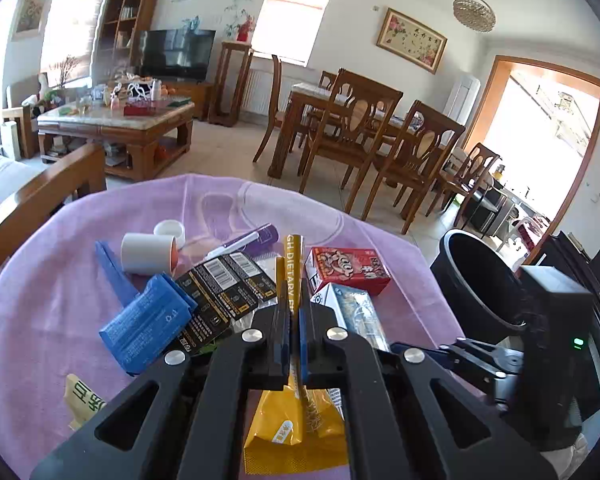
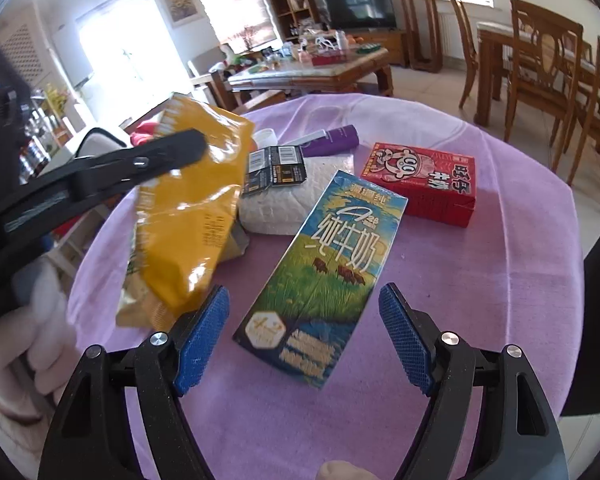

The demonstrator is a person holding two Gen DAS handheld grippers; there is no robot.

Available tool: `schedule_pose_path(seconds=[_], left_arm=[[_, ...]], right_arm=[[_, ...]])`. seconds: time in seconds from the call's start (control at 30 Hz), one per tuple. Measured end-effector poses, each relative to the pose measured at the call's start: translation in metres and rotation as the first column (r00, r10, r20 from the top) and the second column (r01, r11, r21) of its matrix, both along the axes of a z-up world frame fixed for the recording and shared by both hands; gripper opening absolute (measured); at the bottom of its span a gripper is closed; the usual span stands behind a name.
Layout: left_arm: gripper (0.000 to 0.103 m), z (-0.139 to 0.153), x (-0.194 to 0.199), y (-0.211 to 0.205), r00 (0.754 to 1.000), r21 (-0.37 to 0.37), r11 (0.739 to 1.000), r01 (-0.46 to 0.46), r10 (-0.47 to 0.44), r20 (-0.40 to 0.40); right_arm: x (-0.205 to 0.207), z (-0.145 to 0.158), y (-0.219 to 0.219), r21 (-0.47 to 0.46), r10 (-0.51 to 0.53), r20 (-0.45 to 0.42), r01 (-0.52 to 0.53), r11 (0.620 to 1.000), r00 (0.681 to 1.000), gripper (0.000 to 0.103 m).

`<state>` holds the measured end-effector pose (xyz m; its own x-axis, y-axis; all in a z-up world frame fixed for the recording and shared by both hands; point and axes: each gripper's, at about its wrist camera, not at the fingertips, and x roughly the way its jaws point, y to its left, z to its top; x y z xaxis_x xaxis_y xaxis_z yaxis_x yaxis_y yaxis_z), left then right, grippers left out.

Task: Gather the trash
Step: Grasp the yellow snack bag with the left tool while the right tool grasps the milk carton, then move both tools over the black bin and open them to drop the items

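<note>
My left gripper [image 1: 294,312] is shut on a yellow snack bag [image 1: 296,432] and holds it above the purple-clothed round table [image 1: 40,320]; the bag [image 2: 196,208] also shows in the right wrist view, hanging from the left gripper's fingers [image 2: 172,152]. My right gripper [image 2: 304,332] is open and empty, its blue pads either side of the near end of a blue-green milk carton [image 2: 324,272] lying flat on the table [image 2: 480,300]. A red drink box [image 2: 424,180] lies behind the carton. The black bin [image 1: 480,280] stands at the table's right edge.
Other trash lies on the table: a blue packet [image 1: 144,324], a black barcode wrapper [image 1: 224,296], a white roll [image 1: 148,254], a purple tube [image 1: 252,238], a white padded pack [image 2: 296,196]. Dining chairs [image 1: 360,136] and a coffee table [image 1: 116,124] stand beyond.
</note>
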<state>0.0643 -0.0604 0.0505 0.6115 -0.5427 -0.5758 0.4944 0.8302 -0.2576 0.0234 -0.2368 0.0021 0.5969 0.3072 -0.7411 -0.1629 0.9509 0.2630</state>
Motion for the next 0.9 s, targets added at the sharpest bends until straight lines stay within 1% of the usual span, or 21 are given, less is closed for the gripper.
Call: schedule_pose_path(seconds=[0.1,0.2,0.23,0.3,0.37,0.4,0.43,0.63,0.73,0.8,0.9], left_arm=[[0.003,0.006,-0.004,0.001,1.000,0.009,1.000,0.000,-0.001,0.024],[0.003,0.008,-0.004,0.004,1.000,0.005,1.000,-0.003,0.003,0.029],[0.003,0.008,-0.003,0.005,1.000,0.005,1.000,-0.003,0.003,0.029],[0.003,0.007,-0.002,0.007,1.000,0.007,1.000,-0.004,0.004,0.029],[0.003,0.005,-0.001,0.009,1.000,0.008,1.000,-0.006,0.006,0.026],[0.003,0.005,-0.001,0.010,1.000,0.007,1.000,-0.006,0.006,0.025],[0.003,0.004,-0.002,0.010,1.000,0.004,1.000,-0.007,0.006,0.024],[0.003,0.006,-0.006,0.003,1.000,-0.010,1.000,0.004,-0.003,0.031],[0.003,0.010,-0.005,-0.009,0.999,-0.014,1.000,0.024,-0.023,0.035],[0.003,0.013,-0.005,-0.021,0.998,-0.010,0.999,0.044,-0.044,0.041],[0.003,0.019,-0.008,-0.049,0.995,-0.018,0.996,0.087,-0.086,0.046]], right_arm=[[0.012,-0.004,0.001,-0.012,-0.018,-0.018,0.018,1.000,1.000,0.077],[0.020,-0.006,0.000,-0.013,-0.026,-0.024,0.026,1.000,0.999,0.076],[0.022,-0.007,0.001,-0.017,-0.027,-0.023,0.026,1.000,0.999,0.069],[0.026,-0.009,0.002,-0.023,-0.023,-0.018,0.023,0.999,1.000,0.066],[0.026,-0.008,0.002,-0.033,-0.021,-0.008,0.021,0.999,1.000,0.060],[0.026,-0.008,0.002,-0.035,-0.021,-0.003,0.021,0.999,1.000,0.054],[0.025,-0.007,0.001,-0.037,-0.020,0.004,0.020,0.999,1.000,0.051],[0.011,0.009,-0.015,0.014,-0.008,0.065,0.007,1.000,0.998,0.050],[0.001,0.020,-0.032,0.036,-0.019,0.102,0.015,0.999,0.995,0.050],[-0.007,0.025,-0.049,0.051,-0.045,0.122,0.039,0.998,0.992,0.050],[-0.016,0.033,-0.084,0.065,-0.113,0.157,0.104,0.992,0.981,0.050]])
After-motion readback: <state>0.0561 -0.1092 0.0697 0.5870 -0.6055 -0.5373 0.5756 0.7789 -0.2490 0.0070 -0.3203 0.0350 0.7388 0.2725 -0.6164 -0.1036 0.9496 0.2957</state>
